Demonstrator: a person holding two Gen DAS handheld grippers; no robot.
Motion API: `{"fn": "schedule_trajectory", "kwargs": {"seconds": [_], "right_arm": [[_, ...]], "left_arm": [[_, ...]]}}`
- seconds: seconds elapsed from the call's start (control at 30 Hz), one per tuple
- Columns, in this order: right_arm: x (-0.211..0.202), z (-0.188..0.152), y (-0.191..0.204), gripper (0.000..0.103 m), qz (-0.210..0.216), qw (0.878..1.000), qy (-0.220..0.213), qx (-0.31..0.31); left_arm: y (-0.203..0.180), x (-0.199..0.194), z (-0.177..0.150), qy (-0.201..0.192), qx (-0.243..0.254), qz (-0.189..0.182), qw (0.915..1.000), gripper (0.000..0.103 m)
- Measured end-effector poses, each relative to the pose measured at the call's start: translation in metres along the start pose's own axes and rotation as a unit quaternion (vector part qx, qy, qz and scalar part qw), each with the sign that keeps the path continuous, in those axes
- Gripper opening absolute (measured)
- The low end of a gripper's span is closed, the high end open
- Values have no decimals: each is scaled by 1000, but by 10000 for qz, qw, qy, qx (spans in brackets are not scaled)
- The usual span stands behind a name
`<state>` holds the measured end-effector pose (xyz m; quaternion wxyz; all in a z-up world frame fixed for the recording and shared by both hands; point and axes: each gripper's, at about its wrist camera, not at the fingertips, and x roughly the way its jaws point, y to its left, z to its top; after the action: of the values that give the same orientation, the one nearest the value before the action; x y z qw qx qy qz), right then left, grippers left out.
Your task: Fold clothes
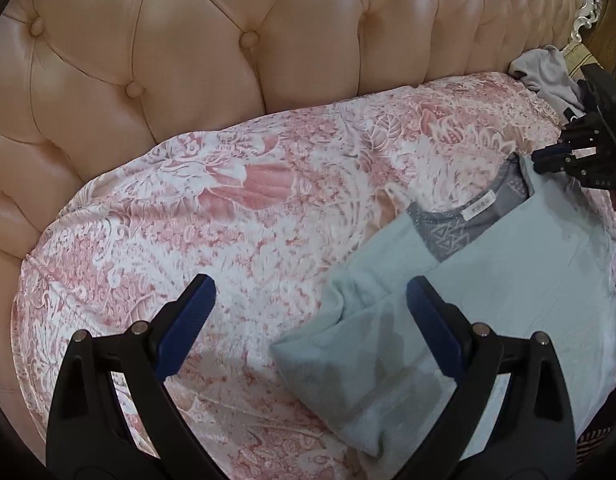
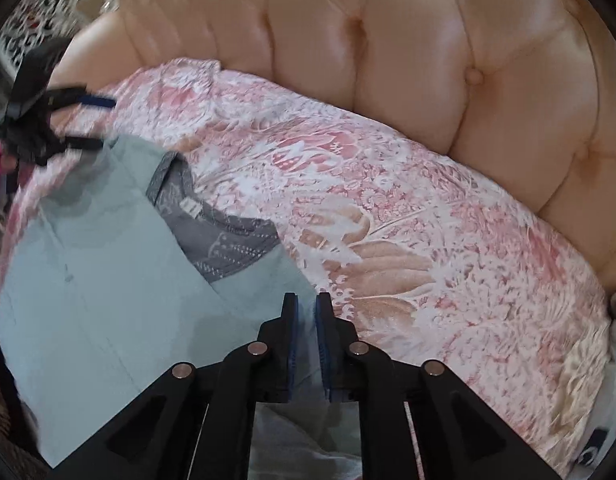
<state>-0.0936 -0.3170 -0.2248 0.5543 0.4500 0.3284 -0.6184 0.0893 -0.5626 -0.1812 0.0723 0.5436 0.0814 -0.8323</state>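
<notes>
A pale blue-green garment point(image 1: 487, 280) with a grey patterned neck panel point(image 1: 467, 216) and a white label lies on the pink floral bedspread point(image 1: 228, 220). Its sides are folded in over the middle. My left gripper point(image 1: 311, 300) is open and empty, just above the garment's left folded edge. My right gripper point(image 2: 306, 312) is shut on the garment's edge point(image 2: 304, 328); it also shows in the left wrist view point(image 1: 547, 158) at the garment's top right corner. The garment point(image 2: 108, 280) fills the lower left of the right wrist view, where the left gripper point(image 2: 88, 120) shows open.
A tufted peach leather headboard point(image 1: 228, 40) rises behind the bed. A grey crumpled cloth point(image 1: 547, 76) lies at the far right by the headboard. White fabric point(image 2: 615, 360) lies at the bed's right edge.
</notes>
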Motion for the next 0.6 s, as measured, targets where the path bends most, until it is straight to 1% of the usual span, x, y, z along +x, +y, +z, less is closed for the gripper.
{"fn": "schedule_trajectory", "kwargs": {"seconds": [0.07,0.1,0.2,0.23,0.3,0.33,0.4,0.53,0.57,0.6], "right_arm": [[1,-1,-2,11,-16,10000,-7,-26],[1,-2,1,11,-58,9999,-41,-155],[-1,-5,12,7,-172,9987,-69,-484],[-4,-5,14,2,-223,9982,-131,-549],[-14,-6,16,2,-324,9973,-326,-575],[-19,-7,17,2,-332,9970,-421,-552],[-30,-8,17,2,-317,9965,-610,-485],[-31,-7,20,2,-380,9963,-586,-497],[-31,-7,20,2,-385,9964,-584,-488],[-31,-7,20,2,-379,9963,-594,-484]], "left_arm": [[-2,2,1,17,65,12,10000,97],[-3,3,0,18,110,23,9999,97],[-6,3,-2,-18,242,-117,9996,97],[-9,1,-4,-82,375,-125,9992,97],[-16,-4,-7,-222,672,-143,9974,97],[-20,-8,-9,-320,896,-151,9953,97],[-23,-8,-11,-355,1176,-32,9924,97],[-8,3,-7,-146,1032,-289,9941,97],[-5,5,-6,-100,999,-384,9942,97],[-3,7,-7,-71,975,-569,9936,97]]}}
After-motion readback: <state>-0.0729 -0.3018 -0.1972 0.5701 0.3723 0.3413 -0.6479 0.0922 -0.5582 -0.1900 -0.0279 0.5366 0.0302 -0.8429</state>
